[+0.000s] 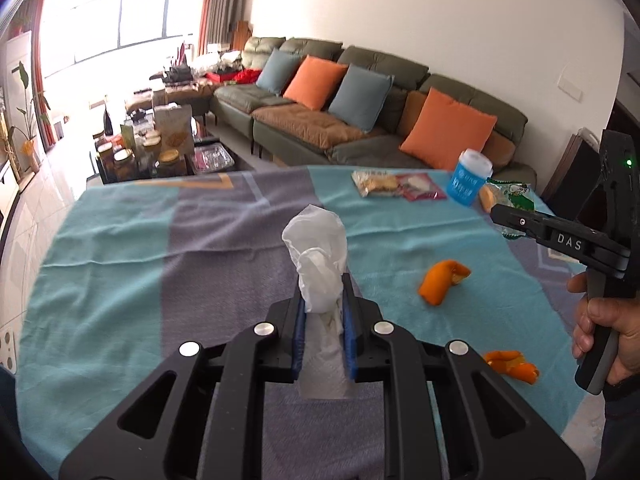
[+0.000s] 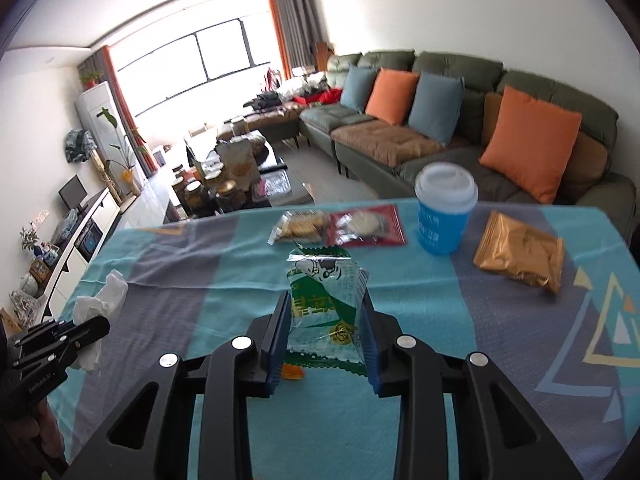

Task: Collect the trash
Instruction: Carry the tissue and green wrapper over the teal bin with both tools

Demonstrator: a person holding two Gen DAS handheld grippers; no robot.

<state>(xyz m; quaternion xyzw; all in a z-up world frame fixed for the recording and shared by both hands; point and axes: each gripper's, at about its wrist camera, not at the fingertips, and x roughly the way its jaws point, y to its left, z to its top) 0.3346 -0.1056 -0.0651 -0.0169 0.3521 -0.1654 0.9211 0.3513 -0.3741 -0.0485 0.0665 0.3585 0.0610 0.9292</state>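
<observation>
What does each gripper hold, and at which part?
Left gripper: crumpled white tissue, around its middle. Right gripper: green-and-clear snack wrapper, by both side edges.

Cloth-covered table (image 2: 400, 420) bears cup (image 2: 442, 216), snack packets (image 2: 298, 226), peels (image 1: 442, 282).

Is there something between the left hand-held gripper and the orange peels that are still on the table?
Nothing on the table blocks the way, but the left hand-held gripper is already shut on a white tissue. The orange peels lie uncovered on the tablecloth, to its right.
</observation>
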